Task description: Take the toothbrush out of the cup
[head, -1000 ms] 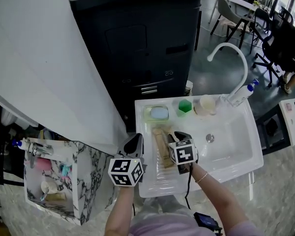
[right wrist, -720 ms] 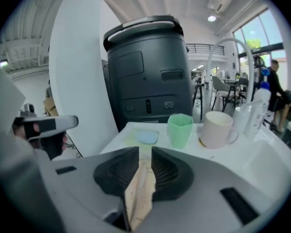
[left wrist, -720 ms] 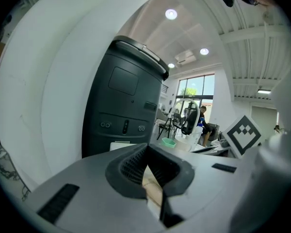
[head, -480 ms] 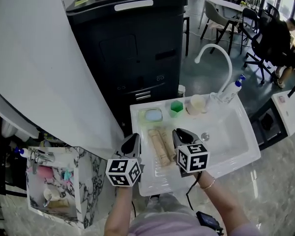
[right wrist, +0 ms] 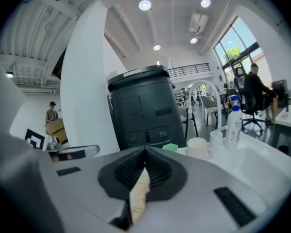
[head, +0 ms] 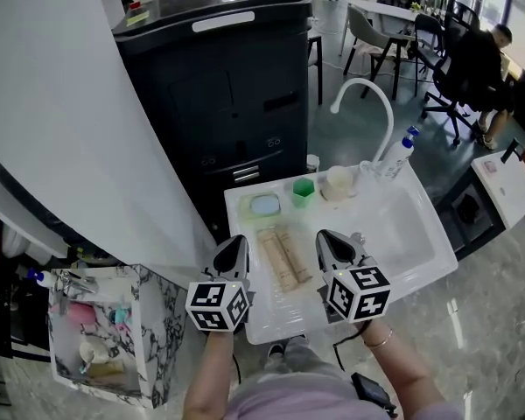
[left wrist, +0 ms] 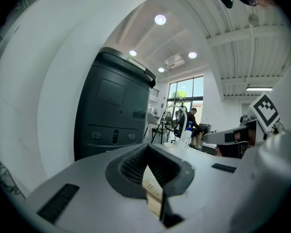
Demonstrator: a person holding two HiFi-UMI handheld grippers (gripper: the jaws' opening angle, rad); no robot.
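Observation:
A green cup and a cream cup stand at the back of the white sink unit, both also in the right gripper view as the green cup and cream cup. No toothbrush shows in either cup. Two long tan packs lie flat on the ribbed drainboard. My left gripper hovers at the drainboard's left edge, jaws together and empty. My right gripper hangs just right of the packs, jaws together with nothing in them.
A white faucet arches over the basin, with a pump bottle beside it and a blue soap dish at the back left. A tall black cabinet stands behind. A marble-patterned box sits low left. A person sits far right.
My right gripper has lifted off the tan packs and come up and to the right, nearer the camera. The left gripper rose a little. The view has tilted up.

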